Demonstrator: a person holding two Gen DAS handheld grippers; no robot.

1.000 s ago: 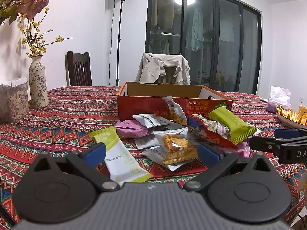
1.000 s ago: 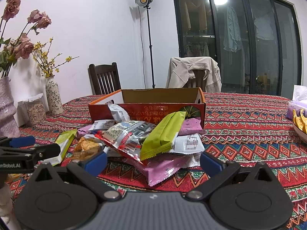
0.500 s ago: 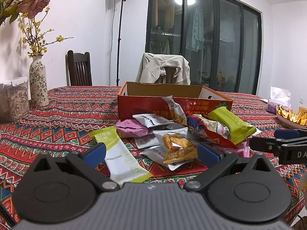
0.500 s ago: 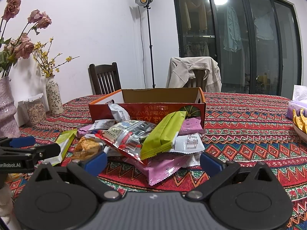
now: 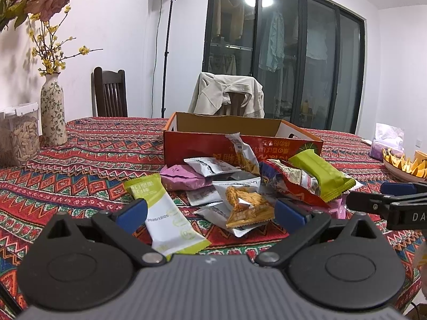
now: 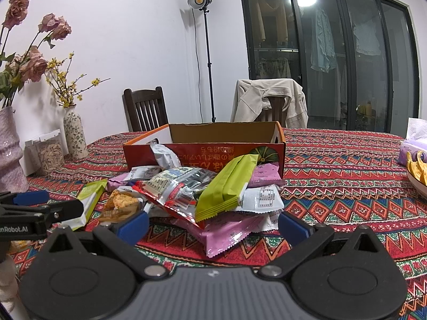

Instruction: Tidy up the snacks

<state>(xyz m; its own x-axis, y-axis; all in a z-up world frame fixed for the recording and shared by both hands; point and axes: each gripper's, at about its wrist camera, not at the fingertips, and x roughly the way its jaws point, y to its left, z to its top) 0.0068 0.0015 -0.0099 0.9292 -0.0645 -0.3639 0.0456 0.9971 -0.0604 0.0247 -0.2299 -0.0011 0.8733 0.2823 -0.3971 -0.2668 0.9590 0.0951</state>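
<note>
Crinkly foil and plastic film make up nearly the whole job: a loose heap of snack packets (image 5: 256, 184) lies on the desk (image 5: 88, 165), just in front of the red cardboard box (image 5: 240, 144) that stands open and, as far as these views reach, looks mostly bare inside. One silver sachet (image 5: 241, 153) leans against the box's front wall.

Both grippers hover low at the near edge of the heap and neither carries anything. The left gripper (image 5: 209, 214) has its jaws spread wide, with the green-and-white bar (image 5: 164, 213) lying partly between them, its near end under the left finger, and the orange crisp packet (image 5: 245, 204) just inside the right finger. The right gripper (image 6: 213, 225) is likewise spread, facing the pink pouch (image 6: 226, 233) at the bottom of the pile and the lime-green wafer pack (image 6: 226, 186) propped on top.

My judgement is that every packet here is light, slippery and partly air-filled, so a pinch on the puffed middle would likely squirt it out or crush what is inside. The flat crimped seam at an end is the safer hold. The green-and-white bar lies apart from the tangle and flat, so it looks like the easiest 1st pick for the left side; the lime-green pack, tilted with its serrated end toward the camera, offers the right side a free edge. Pulling the pink pouch first would probably drag the packets resting on it
</note>
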